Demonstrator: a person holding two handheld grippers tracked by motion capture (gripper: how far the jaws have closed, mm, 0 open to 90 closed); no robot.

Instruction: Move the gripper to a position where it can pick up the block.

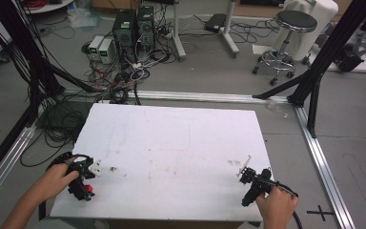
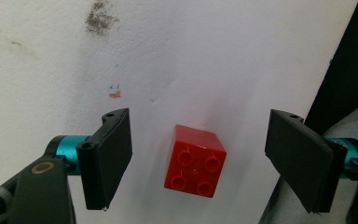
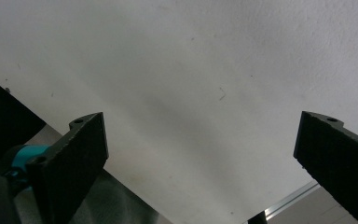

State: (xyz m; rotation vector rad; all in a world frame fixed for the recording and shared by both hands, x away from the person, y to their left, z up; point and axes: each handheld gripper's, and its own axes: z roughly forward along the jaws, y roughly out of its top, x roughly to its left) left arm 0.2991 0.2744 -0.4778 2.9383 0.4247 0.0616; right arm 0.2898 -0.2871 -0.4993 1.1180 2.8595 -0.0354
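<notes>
Smudged white tabletop point(image 1: 171, 143); both claws agape, left claw point(image 2: 198, 163) around studded, seemingly plastic red brick point(image 2: 195, 161).

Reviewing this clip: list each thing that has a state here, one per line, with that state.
Left hand-held gripper: open, jaws either side of the brick, not touching.
Red brick: lying on the white table, studs facing the camera, not gripped.
Right hand-held gripper: open, holding nothing.

My left gripper point(image 1: 83, 183) sits at the near left corner of the white table point(image 1: 171, 148). My right gripper point(image 1: 252, 183) rests near the near right edge, well apart
</notes>
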